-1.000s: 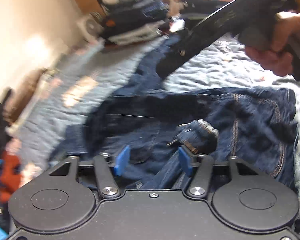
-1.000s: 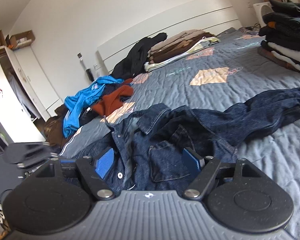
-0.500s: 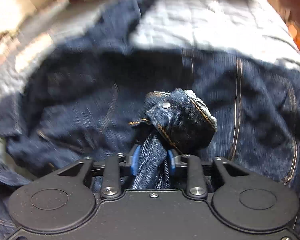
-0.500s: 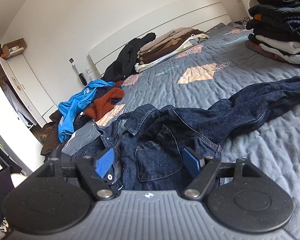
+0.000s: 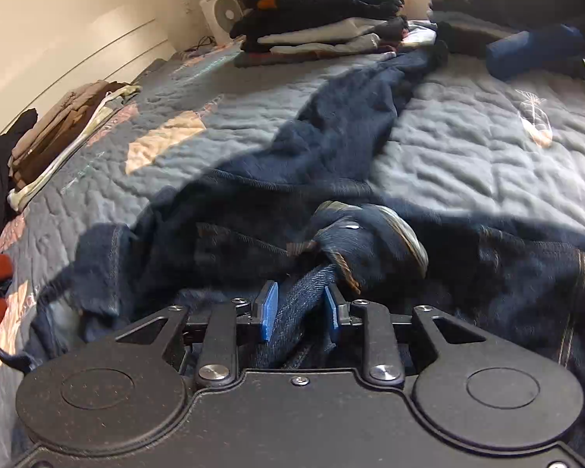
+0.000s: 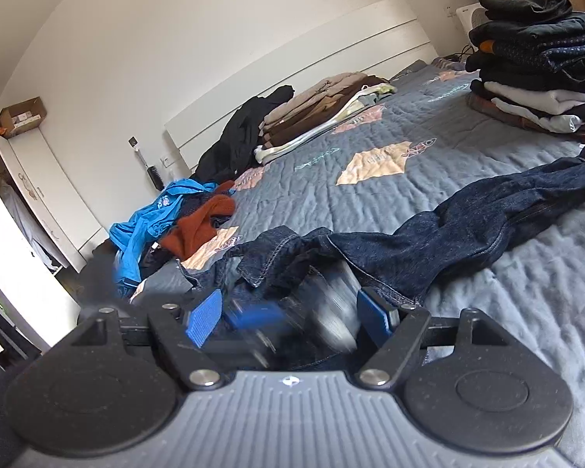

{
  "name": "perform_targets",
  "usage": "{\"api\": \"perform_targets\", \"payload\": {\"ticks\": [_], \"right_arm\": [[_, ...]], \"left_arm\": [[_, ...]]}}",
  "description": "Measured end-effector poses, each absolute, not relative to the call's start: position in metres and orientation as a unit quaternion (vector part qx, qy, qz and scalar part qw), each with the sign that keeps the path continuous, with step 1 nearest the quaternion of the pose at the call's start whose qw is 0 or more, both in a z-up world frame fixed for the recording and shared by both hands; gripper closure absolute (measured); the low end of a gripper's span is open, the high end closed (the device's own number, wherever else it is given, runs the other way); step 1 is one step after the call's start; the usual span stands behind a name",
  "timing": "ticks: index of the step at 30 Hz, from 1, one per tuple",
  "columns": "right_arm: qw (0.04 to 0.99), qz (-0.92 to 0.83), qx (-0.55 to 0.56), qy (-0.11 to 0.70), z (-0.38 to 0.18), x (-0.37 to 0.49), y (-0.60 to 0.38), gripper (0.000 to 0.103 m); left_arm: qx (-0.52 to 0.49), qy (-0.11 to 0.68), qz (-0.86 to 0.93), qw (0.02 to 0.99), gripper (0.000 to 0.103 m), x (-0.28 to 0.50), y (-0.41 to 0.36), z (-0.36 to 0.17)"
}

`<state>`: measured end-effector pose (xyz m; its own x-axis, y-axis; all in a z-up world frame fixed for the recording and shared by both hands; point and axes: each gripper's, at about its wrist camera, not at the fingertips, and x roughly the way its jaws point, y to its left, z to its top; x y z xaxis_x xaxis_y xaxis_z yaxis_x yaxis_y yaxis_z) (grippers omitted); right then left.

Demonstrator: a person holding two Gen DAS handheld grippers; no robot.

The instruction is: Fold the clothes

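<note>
where jeans (image 5: 331, 148) end — bare quilt (image 5: 487, 148), right.

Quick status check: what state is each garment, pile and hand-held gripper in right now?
Denim garment: unfolded, crumpled across the quilt.
Left hand-held gripper: jaws just eased slightly, cuff end between them.
Right hand-held gripper: open, empty.
Dark stack: folded.
Brown stack: folded.
Blue and rust clothes: unfolded heap.

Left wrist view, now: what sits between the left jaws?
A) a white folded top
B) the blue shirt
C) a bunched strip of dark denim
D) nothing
C: a bunched strip of the denim jacket runs between the blue pads of the left gripper, with the buttoned cuff just past them.
</note>
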<state>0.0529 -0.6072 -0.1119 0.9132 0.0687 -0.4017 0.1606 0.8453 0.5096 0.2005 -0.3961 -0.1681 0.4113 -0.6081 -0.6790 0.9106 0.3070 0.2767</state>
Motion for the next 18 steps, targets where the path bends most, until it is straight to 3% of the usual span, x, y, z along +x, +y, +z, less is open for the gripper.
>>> {"api": "perform_targets", "payload": {"ticks": [7,12,18], "right_arm": [[0.936,-0.032,0.266,0.227,-0.122,0.061,-0.606,0.027],[0.940,-0.029,0.234,0.245,-0.127,0.073,-0.593,0.027],[0.944,-0.026,0.182,0.276,-0.137,0.093,-0.569,0.027]], "left_arm": [[0.304,0.152,-0.457,0.822,0.045,0.161,-0.320,-0.127],[0.360,0.093,-0.310,0.875,0.042,0.141,-0.253,-0.138],[0.451,0.107,-0.207,0.861,0.041,0.155,-0.221,-0.193]]}}
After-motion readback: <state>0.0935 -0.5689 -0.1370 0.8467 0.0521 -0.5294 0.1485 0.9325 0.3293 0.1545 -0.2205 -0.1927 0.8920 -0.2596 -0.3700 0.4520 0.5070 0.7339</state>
